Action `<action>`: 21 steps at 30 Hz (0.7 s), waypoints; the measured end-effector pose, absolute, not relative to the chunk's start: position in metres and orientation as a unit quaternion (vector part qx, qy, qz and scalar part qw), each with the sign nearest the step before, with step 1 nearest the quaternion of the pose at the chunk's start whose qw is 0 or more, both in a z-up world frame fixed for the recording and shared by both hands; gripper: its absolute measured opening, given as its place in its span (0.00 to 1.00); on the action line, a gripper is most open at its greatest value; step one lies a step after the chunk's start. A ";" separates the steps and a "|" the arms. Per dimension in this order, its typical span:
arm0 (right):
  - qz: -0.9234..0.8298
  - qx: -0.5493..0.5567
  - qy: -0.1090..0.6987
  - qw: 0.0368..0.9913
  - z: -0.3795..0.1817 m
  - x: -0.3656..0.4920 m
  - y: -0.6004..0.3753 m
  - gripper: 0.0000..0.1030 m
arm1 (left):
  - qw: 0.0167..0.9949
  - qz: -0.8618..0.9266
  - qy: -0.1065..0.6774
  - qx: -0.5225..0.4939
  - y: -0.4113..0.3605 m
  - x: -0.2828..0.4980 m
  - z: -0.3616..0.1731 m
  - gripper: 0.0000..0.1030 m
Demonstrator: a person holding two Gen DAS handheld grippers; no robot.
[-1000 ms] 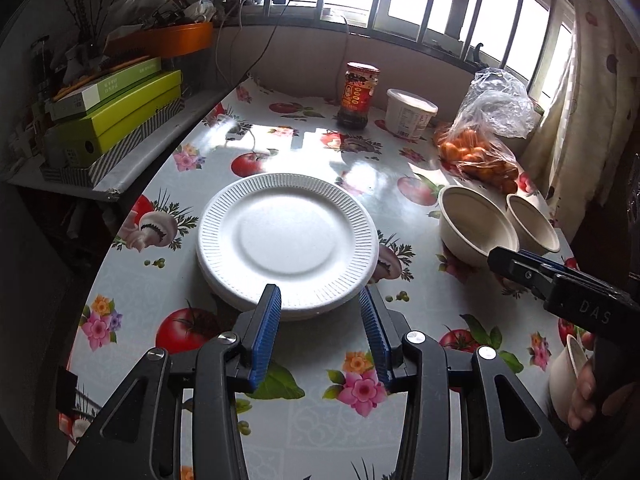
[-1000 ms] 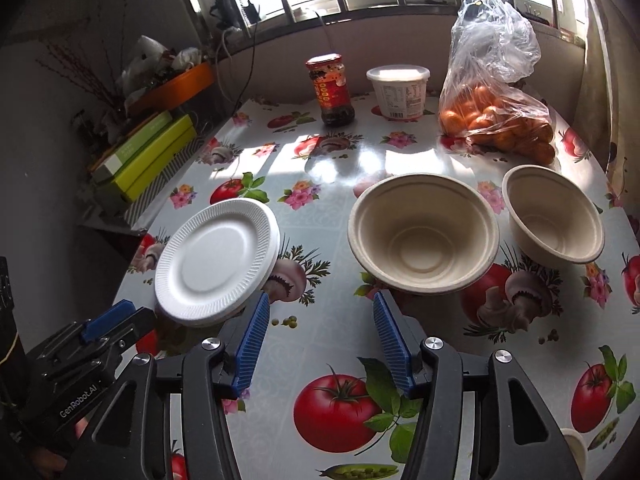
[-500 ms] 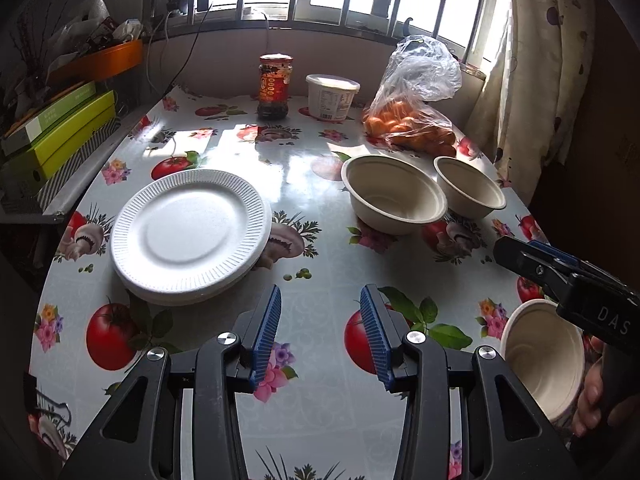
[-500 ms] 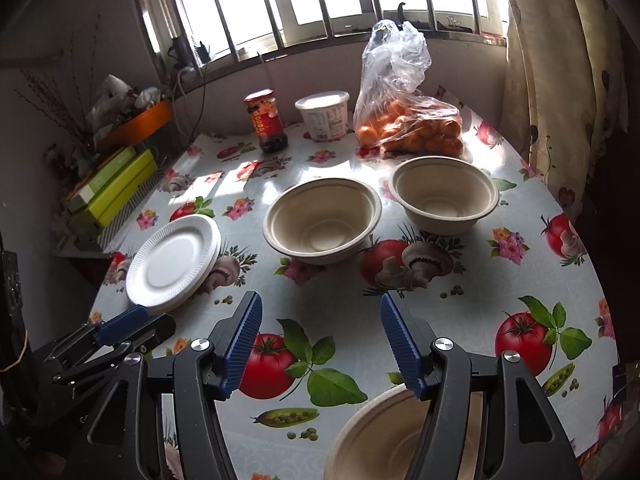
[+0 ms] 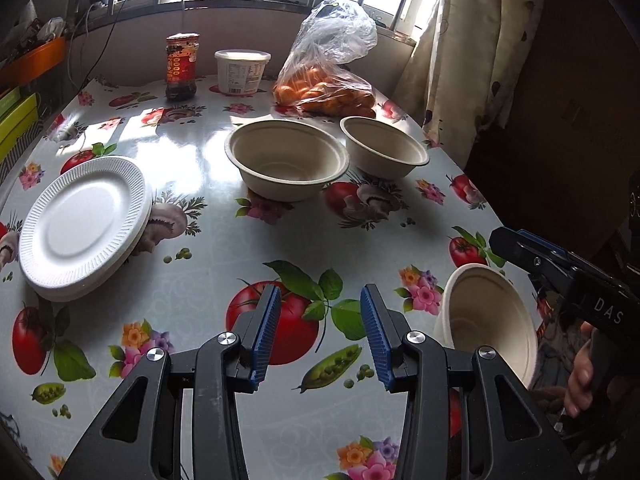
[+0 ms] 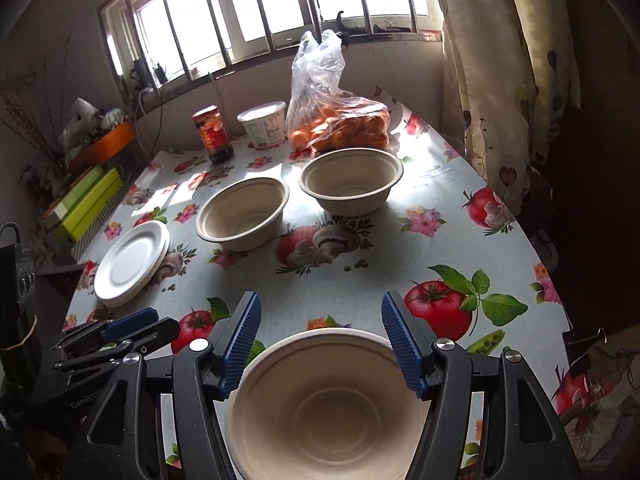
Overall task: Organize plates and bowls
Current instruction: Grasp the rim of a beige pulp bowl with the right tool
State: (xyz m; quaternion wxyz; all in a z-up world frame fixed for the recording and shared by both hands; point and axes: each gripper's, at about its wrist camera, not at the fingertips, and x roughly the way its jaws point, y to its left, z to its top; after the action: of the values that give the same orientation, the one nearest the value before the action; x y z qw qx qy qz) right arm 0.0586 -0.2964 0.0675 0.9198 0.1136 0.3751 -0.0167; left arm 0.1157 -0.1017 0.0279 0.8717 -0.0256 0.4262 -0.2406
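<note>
The white ribbed foam plates (image 5: 84,224) already sit as one neat stack at the left side of the bench (image 5: 208,160), which is covered in a glossy oilcloth printed with tomatoes and flowers, so that half of the sorting looks finished. The bowls are not yet gathered: a wide beige paper-pulp bowl (image 5: 286,158) stands near the middle of the bench, a smaller beige pulp bowl (image 5: 384,146) stands just beside it toward the curtain, and a third beige pulp bowl (image 6: 332,404) sits at the near edge, well apart from the other two. The right gripper (image 6: 322,346) hangs over this near bowl with its jaws spread on either side of the rim, blue pads not pressing on it, so nothing is gripped. The left gripper (image 5: 318,334) hovers over bare oilcloth, jaws partly apart and empty. By my reading, what remains is to take the near bowl and nest the three bowls together, probably beside the plate stack.
</note>
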 end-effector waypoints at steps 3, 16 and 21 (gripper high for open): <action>-0.028 0.125 0.376 0.918 0.065 0.052 -0.311 0.62 | 0.862 -0.262 0.433 -0.020 -0.115 0.115 0.025 0.42; -0.043 0.140 0.389 0.910 0.048 0.016 -0.341 0.62 | 0.832 -0.313 0.457 -0.009 -0.143 0.107 0.014 0.42; -0.039 0.152 0.395 0.905 0.041 0.007 -0.342 0.61 | 0.825 -0.320 0.466 -0.011 -0.145 0.105 0.012 0.41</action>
State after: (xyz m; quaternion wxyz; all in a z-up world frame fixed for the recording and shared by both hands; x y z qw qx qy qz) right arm 0.0067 -0.3419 0.0413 0.9051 0.1518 0.3952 -0.0386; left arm 0.1055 -0.1454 0.0117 0.8249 -0.0110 0.4655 -0.3204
